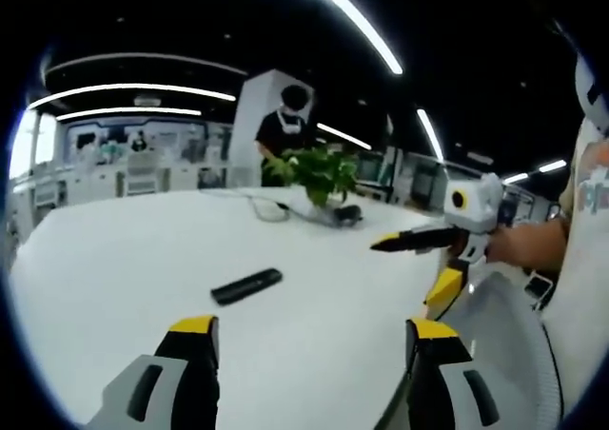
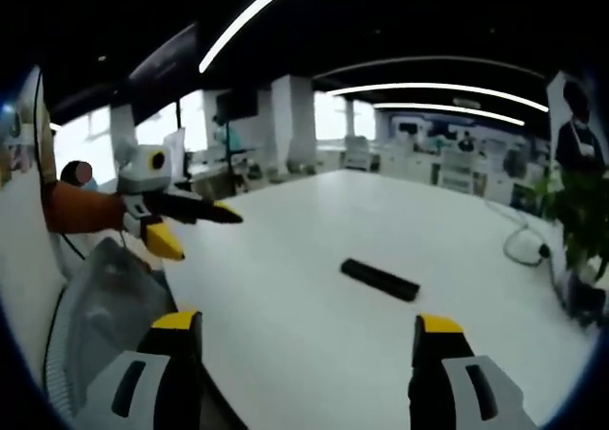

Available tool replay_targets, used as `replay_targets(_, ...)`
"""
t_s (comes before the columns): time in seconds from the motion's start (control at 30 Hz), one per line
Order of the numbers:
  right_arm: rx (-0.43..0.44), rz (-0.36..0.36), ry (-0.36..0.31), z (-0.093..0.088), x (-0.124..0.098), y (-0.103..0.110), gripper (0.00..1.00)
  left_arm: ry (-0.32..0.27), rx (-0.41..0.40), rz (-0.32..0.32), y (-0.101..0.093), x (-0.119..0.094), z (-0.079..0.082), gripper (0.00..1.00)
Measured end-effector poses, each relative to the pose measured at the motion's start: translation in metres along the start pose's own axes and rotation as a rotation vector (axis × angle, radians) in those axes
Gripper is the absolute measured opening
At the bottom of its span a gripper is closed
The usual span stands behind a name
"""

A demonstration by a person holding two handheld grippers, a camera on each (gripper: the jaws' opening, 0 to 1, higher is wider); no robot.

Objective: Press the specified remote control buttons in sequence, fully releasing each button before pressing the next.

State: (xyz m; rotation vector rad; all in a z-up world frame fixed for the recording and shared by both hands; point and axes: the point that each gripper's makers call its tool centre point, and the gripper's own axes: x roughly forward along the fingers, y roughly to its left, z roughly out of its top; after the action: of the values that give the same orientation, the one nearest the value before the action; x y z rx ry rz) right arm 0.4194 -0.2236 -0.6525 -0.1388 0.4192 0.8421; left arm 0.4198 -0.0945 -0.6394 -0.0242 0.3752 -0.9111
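Remote lies unlabelled on the white surface; your left tongs and right tongs gape empty, near it.

the left gripper view looks from one edge across the white table, well back from the remote at mid-table. the right gripper view faces the same table from another side, equally far off. both share the remote, a plant, and each other's gripper.
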Motion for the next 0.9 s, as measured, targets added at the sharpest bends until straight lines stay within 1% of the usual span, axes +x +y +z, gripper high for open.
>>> replay_targets(0.2,-0.041,0.014,0.003,0.011,0.002,-0.006,0.90,0.012,0.014,-0.018,0.006,0.002,0.003,0.83)
replay_targets(0.5,-0.082,0.013,0.014,0.022,0.005,-0.021,0.90,0.022,0.047,-0.035,0.020,0.007,0.014,0.83)
replay_targets(0.8,-0.130,0.034,0.039,0.029,0.007,-0.030,0.90,0.053,0.082,-0.063,0.026,0.014,0.017,0.83)
replay_targets(0.9,-0.144,0.061,0.060,0.028,0.009,-0.029,0.90,0.061,0.096,-0.072,0.028,0.016,0.019,0.83)
